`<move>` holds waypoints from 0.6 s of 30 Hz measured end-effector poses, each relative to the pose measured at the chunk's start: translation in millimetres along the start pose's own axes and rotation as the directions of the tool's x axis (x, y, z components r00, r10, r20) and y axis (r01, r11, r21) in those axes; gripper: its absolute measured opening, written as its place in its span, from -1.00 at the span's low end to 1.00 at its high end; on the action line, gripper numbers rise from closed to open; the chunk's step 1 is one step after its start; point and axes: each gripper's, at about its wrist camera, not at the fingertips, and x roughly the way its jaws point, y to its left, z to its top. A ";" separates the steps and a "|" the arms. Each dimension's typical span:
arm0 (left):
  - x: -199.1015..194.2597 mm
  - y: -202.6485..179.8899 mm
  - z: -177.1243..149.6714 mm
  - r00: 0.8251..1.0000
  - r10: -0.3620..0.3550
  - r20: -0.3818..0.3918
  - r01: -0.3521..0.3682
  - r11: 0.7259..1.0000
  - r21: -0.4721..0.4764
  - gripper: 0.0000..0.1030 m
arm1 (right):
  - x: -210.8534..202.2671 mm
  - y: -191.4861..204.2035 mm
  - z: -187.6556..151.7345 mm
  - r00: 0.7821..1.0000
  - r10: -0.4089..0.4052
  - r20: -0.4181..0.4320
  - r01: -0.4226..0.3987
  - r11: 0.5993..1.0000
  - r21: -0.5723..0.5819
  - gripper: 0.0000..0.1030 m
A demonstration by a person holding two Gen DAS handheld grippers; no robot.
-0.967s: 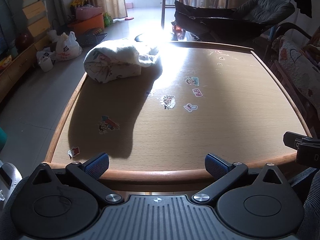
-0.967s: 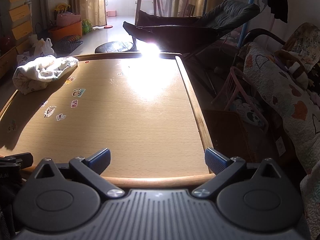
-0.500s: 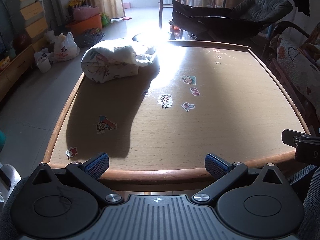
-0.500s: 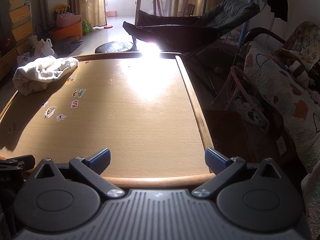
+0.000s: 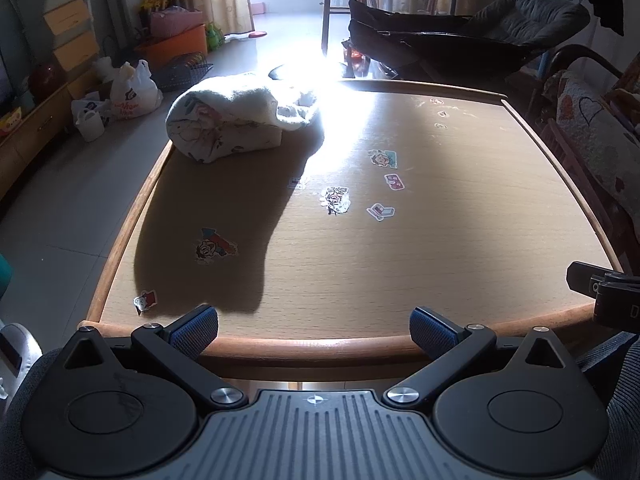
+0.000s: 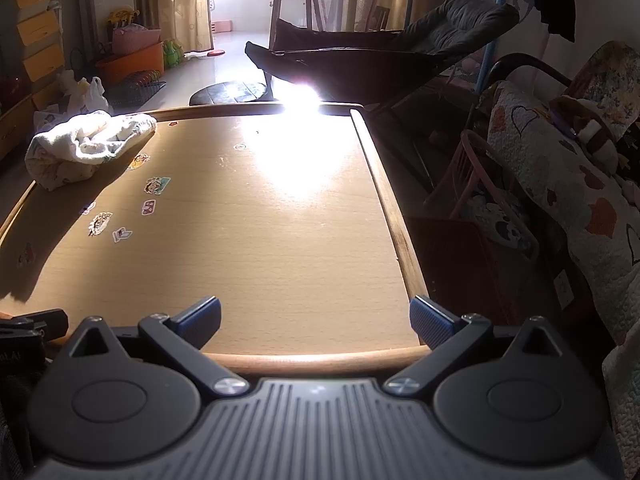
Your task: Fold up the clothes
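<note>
A white printed garment lies bundled at the far left corner of the wooden table; it also shows in the right wrist view. My left gripper is open and empty, held at the table's near edge, far from the garment. My right gripper is open and empty at the near edge, toward the table's right side. The side of the right gripper shows at the right of the left wrist view.
Several stickers dot the tabletop. Strong sun glare washes the far edge. A dark recliner stands behind the table. A quilt-covered chair is close on the right. Bags and bins sit on the floor at left.
The left wrist view has shifted slightly, so the garment sits a little further left in it. Both grippers stay open and empty at the near edge.
</note>
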 end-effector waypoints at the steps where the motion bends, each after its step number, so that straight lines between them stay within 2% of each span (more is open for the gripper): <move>1: 0.0 0.0 0.0 1.000 -0.001 0.000 0.001 1.000 0.000 1.00 | 3.2 -1.3 0.3 1.000 0.000 -0.003 0.000 1.000 0.000 0.96; 18: -0.8 -1.5 -0.5 1.000 -0.008 0.000 0.008 1.000 0.008 1.00 | -1.7 5.5 -2.6 1.000 0.005 0.001 -0.005 1.000 -0.002 0.96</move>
